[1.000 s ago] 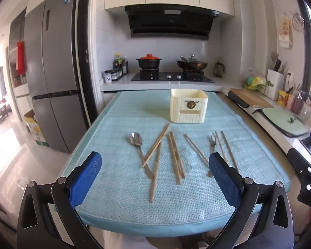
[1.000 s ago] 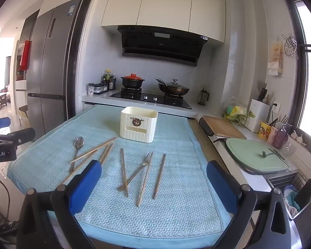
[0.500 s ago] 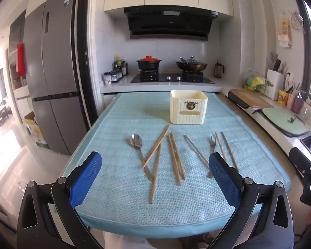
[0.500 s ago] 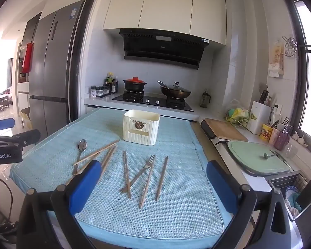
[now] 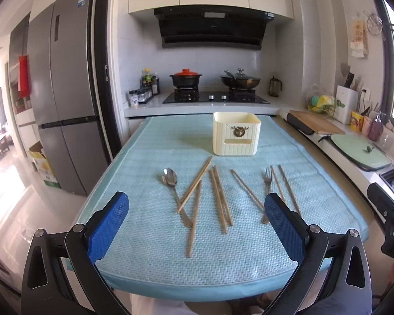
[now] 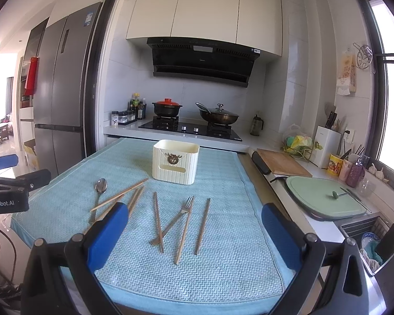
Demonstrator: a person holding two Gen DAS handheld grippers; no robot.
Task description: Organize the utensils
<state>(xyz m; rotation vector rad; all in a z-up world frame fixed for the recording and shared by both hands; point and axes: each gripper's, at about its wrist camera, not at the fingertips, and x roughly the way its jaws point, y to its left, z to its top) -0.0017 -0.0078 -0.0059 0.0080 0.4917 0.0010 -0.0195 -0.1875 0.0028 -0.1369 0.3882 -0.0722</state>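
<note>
Both claws, left (image 5: 197,225) and right (image 6: 191,232), hung wide and empty; thin wooden chopsticks (image 5: 219,199) crossing the steel spoon (image 5: 174,193) (overlapped) risked double-grabs, short of the cream ribbed plastic holder (image 5: 236,137).

Domestic kitchen. A gas hob (image 5: 215,97) on the rear counter (image 5: 155,106) carries a red-lidded pot (image 5: 185,76) and a lidded wok (image 5: 239,80), under a black extractor hood (image 5: 211,30) and white wall cupboards (image 6: 205,13). Tall grey refrigerator (image 5: 65,84) at left. Cutting board (image 6: 282,161), knife block (image 6: 327,145) and sink (image 6: 367,239) along the window side.
</note>
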